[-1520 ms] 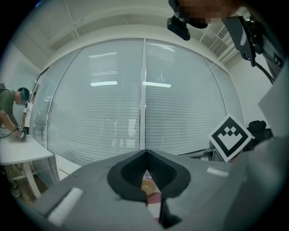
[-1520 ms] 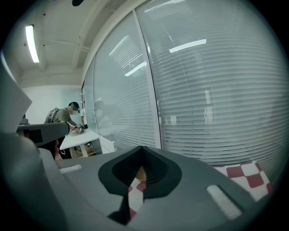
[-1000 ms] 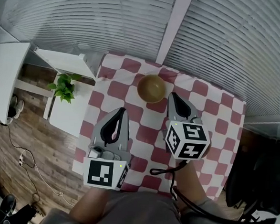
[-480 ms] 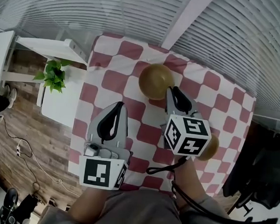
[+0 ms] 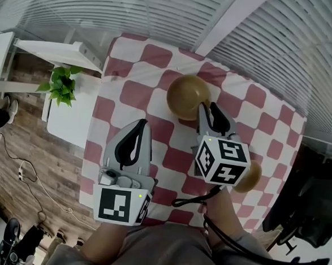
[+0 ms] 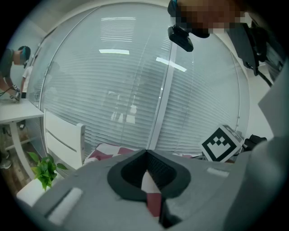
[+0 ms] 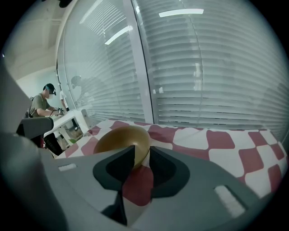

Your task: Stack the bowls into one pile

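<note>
**Head view.** Table (image 5: 120,104) under a red-and-white checked cloth.
- An olive-brown bowl (image 5: 186,95) sat toward the far edge, about midway across.
- A second bowl (image 5: 249,175) of the same colour lay close to the right edge. It was half hidden behind the marker cube (image 5: 222,160) of the right gripper (image 5: 208,108).
- The right gripper pointed toward the far edge, its tips at the near side of the first bowl, so the bowl lay straight ahead of it.
- The left gripper (image 5: 142,124) hung over the left half of the table, near the front, well apart from both bowls. The right hand was clearly the nearer one to either bowl.

**Left gripper view.**
- The left gripper (image 6: 146,154) was clenched, tips meeting. Nothing was in it, and only checked cloth showed through the gap behind the tips.
- No bowl appeared in this view.

**Right gripper view.**
- The jaws of the right gripper (image 7: 142,151) had just been opening and stood released, with a clear gap between them.
- The olive-brown bowl (image 7: 121,140) lay just ahead and slightly left of the jaw line, its right-hand rim showing in the gap between the tips.
- The pads did not press on it, and whether either pad brushed the rim could not be told.

**Judgement.** The bowl is round and has no long axis to line up with. The coming grasp turns on getting the rim squarely between the pads.
</note>
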Demonstrator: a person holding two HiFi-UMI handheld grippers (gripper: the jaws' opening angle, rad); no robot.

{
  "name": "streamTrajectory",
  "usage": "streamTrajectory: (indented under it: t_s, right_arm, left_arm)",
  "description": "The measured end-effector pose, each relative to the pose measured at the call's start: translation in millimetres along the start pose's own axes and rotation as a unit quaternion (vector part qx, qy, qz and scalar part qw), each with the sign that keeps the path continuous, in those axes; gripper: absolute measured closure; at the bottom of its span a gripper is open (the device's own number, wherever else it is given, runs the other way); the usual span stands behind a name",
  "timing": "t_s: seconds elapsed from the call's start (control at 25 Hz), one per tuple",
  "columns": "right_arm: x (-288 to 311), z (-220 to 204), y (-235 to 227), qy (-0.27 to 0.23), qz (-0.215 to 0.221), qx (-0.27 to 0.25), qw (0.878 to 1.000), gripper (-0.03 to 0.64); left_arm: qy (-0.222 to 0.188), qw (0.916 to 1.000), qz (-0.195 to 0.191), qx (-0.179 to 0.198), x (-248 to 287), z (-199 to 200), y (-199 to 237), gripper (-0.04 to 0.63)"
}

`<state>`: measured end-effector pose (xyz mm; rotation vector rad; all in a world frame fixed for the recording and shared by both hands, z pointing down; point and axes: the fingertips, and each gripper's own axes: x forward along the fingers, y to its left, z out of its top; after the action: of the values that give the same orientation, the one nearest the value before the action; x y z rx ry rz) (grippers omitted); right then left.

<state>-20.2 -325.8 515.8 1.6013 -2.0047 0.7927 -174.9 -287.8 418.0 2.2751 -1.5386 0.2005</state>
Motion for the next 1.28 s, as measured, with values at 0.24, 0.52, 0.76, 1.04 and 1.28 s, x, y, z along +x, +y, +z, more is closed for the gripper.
streamTrajectory:
  t_s: [0.24, 0.52, 0.76, 1.04, 1.28]
  right_arm:
    - [5.3, -1.1, -1.8, 0.000, 0.000, 0.011, 1.000, 0.494]
    - [9.1, -1.4, -2.6, -0.002, 0.002, 0.016, 1.000, 0.536]
    - [9.0, 2.2, 1.6, -0.014, 0.025, 0.043, 0.999, 0.559]
    - [-11.7, 8.6, 8.8, -0.019, 0.062, 0.092, 0.994, 0.572]
    - [-53.4, 32.0, -1.0, -0.052, 0.068, 0.110, 0.990, 0.572]
  left_arm:
    - [0.003, 1.0000, -0.001, -0.003, 3.3, -3.0, 2.2, 0.595]
    - [0.005, 1.0000, 0.001, -0.005, 6.2, -3.5, 4.9, 0.595]
    - [0.003, 1.0000, 0.007, 0.001, 3.9, -2.5, 4.7, 0.595]
    - [-0.011, 0.9998, 0.005, 0.014, -11.4, 12.0, -7.5, 0.595]
    - [-0.028, 0.9990, -0.008, 0.036, -28.2, 30.8, -35.9, 0.595]
